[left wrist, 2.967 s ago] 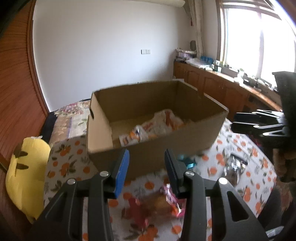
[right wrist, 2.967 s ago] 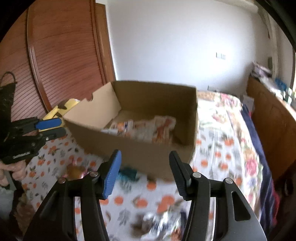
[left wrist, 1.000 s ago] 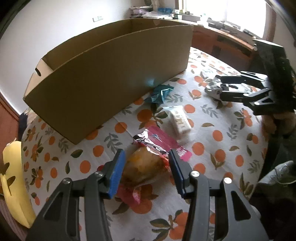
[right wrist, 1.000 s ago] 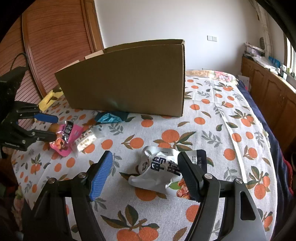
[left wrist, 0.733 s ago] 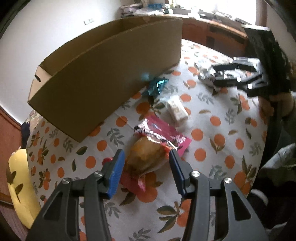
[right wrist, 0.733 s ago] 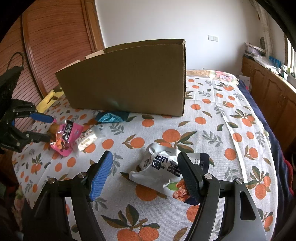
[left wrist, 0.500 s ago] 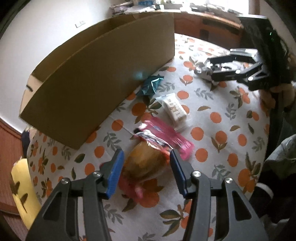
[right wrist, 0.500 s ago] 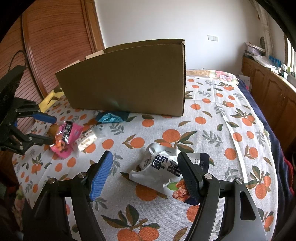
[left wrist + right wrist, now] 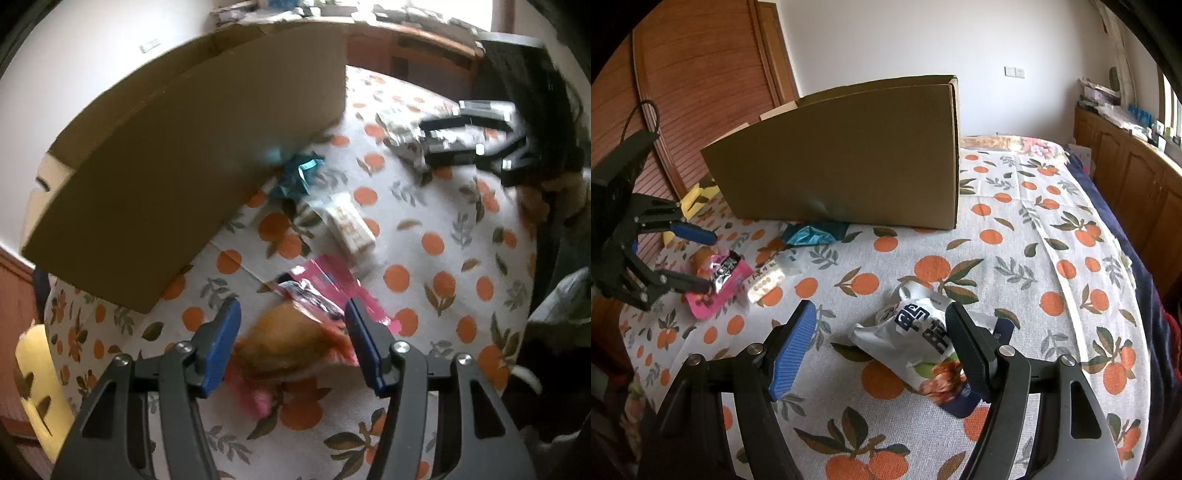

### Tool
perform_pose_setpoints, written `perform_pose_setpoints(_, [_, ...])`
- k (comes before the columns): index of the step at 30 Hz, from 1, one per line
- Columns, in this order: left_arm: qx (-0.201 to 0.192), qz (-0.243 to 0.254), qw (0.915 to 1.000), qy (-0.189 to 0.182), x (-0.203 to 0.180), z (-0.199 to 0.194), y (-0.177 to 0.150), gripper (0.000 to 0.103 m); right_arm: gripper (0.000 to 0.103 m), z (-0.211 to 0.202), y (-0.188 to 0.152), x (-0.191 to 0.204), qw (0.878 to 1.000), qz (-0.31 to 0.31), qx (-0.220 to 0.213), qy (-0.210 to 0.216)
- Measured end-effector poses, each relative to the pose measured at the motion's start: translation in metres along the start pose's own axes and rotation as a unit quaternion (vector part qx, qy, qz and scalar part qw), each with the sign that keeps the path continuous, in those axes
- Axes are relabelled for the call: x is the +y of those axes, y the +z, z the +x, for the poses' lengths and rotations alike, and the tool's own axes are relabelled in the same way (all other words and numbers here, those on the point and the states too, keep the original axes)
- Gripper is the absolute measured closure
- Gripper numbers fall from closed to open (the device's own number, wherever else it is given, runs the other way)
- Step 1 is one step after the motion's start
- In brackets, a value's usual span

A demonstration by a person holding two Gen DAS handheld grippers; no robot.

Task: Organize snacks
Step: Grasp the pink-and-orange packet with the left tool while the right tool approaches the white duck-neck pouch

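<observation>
A big cardboard box (image 9: 192,155) stands on the orange-print tablecloth (image 9: 1015,229). My left gripper (image 9: 291,343) is open, its fingers on either side of a bread snack in a clear and pink wrapper (image 9: 291,343); the snack also shows in the right wrist view (image 9: 716,280). My right gripper (image 9: 879,343) is open around a white and navy snack bag (image 9: 919,336) lying on the cloth. A white wafer pack (image 9: 347,225) and a teal wrapper (image 9: 299,173) lie between us, close to the box.
The box (image 9: 849,158) blocks the far side. A yellow plush (image 9: 37,373) lies off the table's left edge. Wooden cabinets (image 9: 1126,173) run along the right wall and a wooden door (image 9: 694,92) at the left.
Both grippers came down from above the box to the table. In the last second my left gripper closed in around the bread snack; my right gripper stayed around the white bag.
</observation>
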State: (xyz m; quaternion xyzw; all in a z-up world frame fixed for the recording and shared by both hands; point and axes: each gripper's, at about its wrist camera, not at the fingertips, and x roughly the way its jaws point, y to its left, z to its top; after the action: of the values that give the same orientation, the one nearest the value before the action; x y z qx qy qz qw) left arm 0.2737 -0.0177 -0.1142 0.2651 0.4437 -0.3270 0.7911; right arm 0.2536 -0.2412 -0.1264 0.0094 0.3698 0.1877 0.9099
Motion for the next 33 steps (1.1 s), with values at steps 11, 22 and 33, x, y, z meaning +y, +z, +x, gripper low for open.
perform_pose_setpoints(11, [0.035, 0.057, 0.9974, 0.028, -0.002, -0.023, -0.017, 0.044, 0.029, 0.000, -0.001, -0.001, 1.000, 0.003, 0.002, 0.001])
perform_pose_setpoints(22, [0.083, 0.154, 0.9822, 0.068, -0.023, -0.006, -0.014, 0.044, 0.029, 0.003, -0.001, -0.002, 1.000, 0.007, 0.007, -0.001])
perform_pose_setpoints(33, [0.087, 0.135, 0.9863, 0.035, -0.025, 0.025, 0.010, 0.044, 0.029, -0.013, -0.005, -0.010, 0.999, 0.019, 0.025, -0.028])
